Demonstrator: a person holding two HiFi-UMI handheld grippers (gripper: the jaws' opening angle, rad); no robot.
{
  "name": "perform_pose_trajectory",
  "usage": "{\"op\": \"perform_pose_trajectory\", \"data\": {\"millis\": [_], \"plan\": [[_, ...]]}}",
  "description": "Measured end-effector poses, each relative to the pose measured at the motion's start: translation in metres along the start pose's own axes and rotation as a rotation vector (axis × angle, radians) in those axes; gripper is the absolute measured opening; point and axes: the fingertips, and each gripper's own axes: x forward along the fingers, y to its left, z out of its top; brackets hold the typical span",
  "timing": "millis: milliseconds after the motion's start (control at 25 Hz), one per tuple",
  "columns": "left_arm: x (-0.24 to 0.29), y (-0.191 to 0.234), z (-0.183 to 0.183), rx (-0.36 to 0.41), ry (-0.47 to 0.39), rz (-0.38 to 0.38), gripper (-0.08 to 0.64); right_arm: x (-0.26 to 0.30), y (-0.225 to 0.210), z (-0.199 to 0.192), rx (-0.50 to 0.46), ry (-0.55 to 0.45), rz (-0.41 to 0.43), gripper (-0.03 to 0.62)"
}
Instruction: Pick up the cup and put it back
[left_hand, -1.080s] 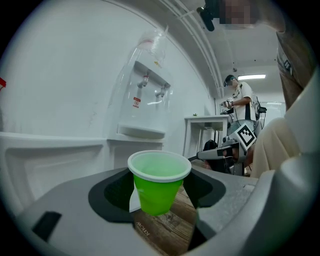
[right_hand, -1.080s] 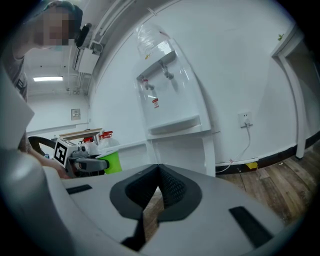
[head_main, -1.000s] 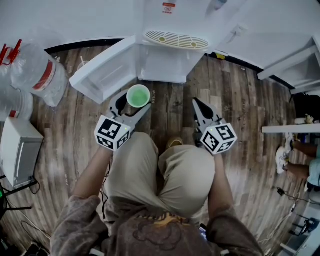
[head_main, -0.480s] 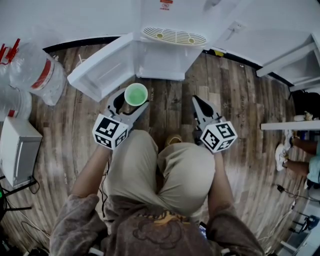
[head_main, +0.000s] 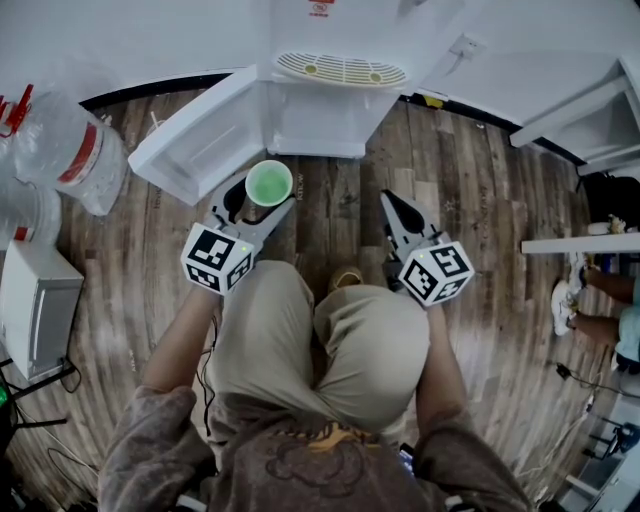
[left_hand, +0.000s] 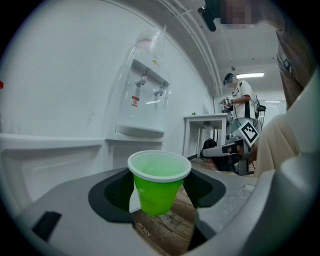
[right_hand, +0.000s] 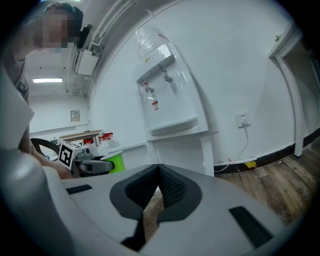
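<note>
The left gripper (head_main: 255, 212) is grasping the green cup (left_hand: 159, 182), holding it upright above the wooden floor (head_main: 470, 200), just near of the open door (head_main: 195, 150) of the water dispenser (head_main: 335, 105). The right gripper (head_main: 400, 215) is hanging clenched and empty at the right. Putting the cup back is likely calling for a slow, level lowering with a light squeeze, releasing only once the base is sitting. Where the jaws are meeting the cup wall is lying out of sight, and whether the cup is holding liquid is proving hard to judge

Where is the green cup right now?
The cup is gripped by the left gripper, left of centre in the head view, before the open cabinet.
</note>
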Motion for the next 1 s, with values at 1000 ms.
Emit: {"op": "perform_pose_trajectory", "data": {"millis": [1000], "plan": [[0.125, 0.051, -0.017, 0.011, -0.044, 0.059, 0.305, -0.003, -0.011, -0.004, 0.057, 0.008, 0.053, 0.002]]}}
